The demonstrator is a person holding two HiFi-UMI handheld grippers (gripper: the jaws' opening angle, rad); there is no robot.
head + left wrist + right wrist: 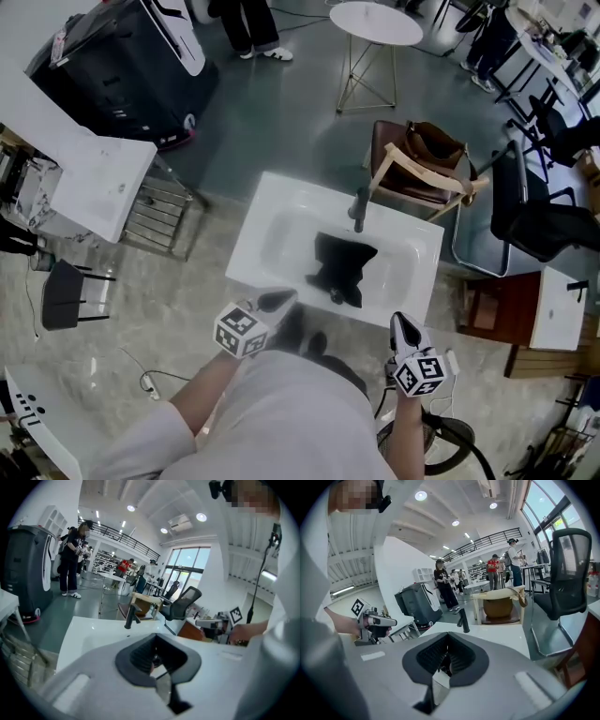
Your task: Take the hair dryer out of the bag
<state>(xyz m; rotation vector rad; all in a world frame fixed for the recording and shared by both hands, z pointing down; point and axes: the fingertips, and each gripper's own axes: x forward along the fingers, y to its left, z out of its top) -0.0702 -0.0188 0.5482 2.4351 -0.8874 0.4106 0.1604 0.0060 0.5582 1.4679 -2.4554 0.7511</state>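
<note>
Bag point(342, 267): lies in the sink point(272, 202), untouched.
Dryer: unseen; likely inside the bag.
Left claw point(278, 300): pressed together, empty.
Right claw point(405, 330): likewise.
Left to do: you've everything ahead.

White all over, that glossy rectangular basin point(272, 202), and a black soft fabric bag point(342, 267) sat in it under a dark grey metal tap point(359, 208). The left gripper point(277, 302) and right gripper point(404, 328) showed pale grey shells, black pads and cubes patterned in black-and-white squares. Behind, a tan leather bag point(433, 143) lay on a pale wooden chair point(382, 176); the floor point(281, 112) was grey-green there and marbled beige nearer.
</note>
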